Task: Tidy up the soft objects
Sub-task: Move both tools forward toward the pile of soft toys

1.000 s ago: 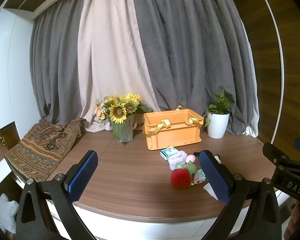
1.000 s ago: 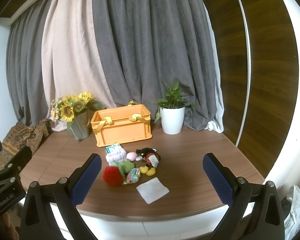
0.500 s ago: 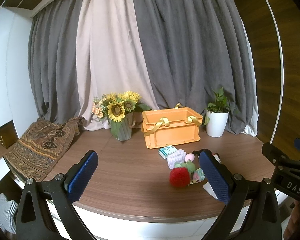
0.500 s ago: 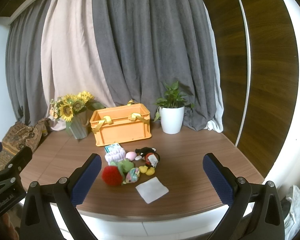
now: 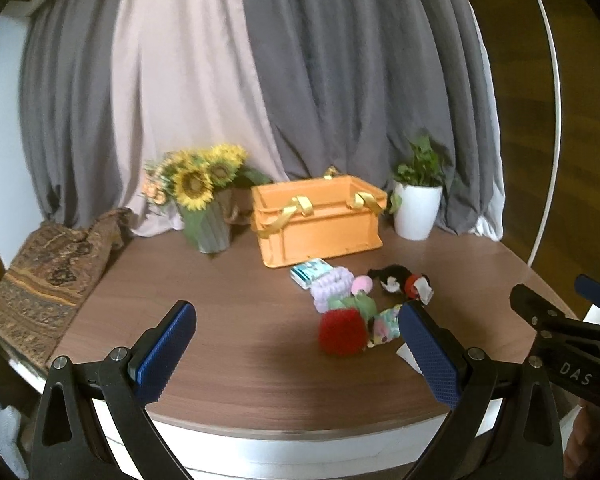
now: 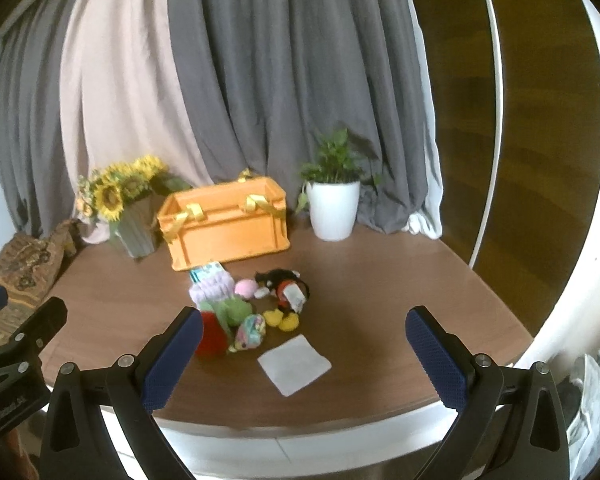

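A heap of soft toys lies on the wooden table in front of an orange crate (image 5: 318,224) (image 6: 226,226) with yellow straps. It holds a red plush ball (image 5: 342,332) (image 6: 212,338), a lilac knitted piece (image 5: 332,286) (image 6: 211,286), a green plush (image 6: 232,310), a pink one (image 6: 245,288), a pastel one (image 6: 250,332) and a black mouse doll (image 5: 396,280) (image 6: 286,290). A white cloth square (image 6: 294,365) lies nearest. My left gripper (image 5: 296,354) and right gripper (image 6: 302,360) are both open, empty, above the table's near edge, short of the heap.
A sunflower vase (image 5: 204,204) (image 6: 130,216) stands left of the crate, a white potted plant (image 5: 416,204) (image 6: 334,200) to its right. A small teal box (image 5: 310,272) lies by the crate. A patterned cloth (image 5: 40,272) drapes the left edge. Curtains hang behind.
Both grippers have moved forward and tipped down toward the table, so the toys and crate look larger and nearer. Both stay open; nothing on the table has moved.
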### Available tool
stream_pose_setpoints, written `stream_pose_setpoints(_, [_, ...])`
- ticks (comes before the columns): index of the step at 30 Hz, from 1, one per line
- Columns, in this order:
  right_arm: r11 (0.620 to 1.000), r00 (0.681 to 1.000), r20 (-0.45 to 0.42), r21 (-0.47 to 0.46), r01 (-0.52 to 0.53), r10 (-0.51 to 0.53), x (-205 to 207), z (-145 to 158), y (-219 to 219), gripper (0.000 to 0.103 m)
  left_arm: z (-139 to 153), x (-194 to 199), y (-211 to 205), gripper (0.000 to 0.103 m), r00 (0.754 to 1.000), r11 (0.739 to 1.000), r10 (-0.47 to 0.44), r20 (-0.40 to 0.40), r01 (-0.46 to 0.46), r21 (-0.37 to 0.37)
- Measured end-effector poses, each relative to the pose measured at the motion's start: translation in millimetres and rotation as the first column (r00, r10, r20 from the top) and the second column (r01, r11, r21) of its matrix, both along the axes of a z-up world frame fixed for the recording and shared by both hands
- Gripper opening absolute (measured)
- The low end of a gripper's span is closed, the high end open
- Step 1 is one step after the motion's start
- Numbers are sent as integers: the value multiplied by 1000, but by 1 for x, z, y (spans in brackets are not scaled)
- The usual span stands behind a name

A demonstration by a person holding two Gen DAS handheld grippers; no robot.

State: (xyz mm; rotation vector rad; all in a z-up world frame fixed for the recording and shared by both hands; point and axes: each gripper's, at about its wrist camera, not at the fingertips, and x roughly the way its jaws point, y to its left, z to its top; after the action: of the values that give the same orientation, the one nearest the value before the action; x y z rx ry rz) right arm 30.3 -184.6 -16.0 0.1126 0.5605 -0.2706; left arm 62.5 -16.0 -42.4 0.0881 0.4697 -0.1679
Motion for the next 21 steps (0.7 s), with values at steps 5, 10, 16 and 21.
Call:
stream_pose_setpoints(5, [1000, 999, -52, 14, 15, -14, 23, -27, -3, 103, -21, 30, -8, 103, 997, 998, -64, -41, 65, 20])
stream_pose_setpoints(10, [999, 995, -92, 21, 41, -39, 47, -54, -4, 102, -45, 68, -16, 103, 988, 990, -130, -85, 135, 51])
stream_pose_setpoints(16, [995, 982, -165, 11, 95, -92, 77, -90, -2, 101, -78, 111, -26, 99, 962, 969, -222, -162, 236, 76])
stream_pose_setpoints(21, [992, 966, -228, 17, 128, -121, 98, -111, -4, 99, -101, 142, -33, 95, 928, 946, -294, -227, 317, 69])
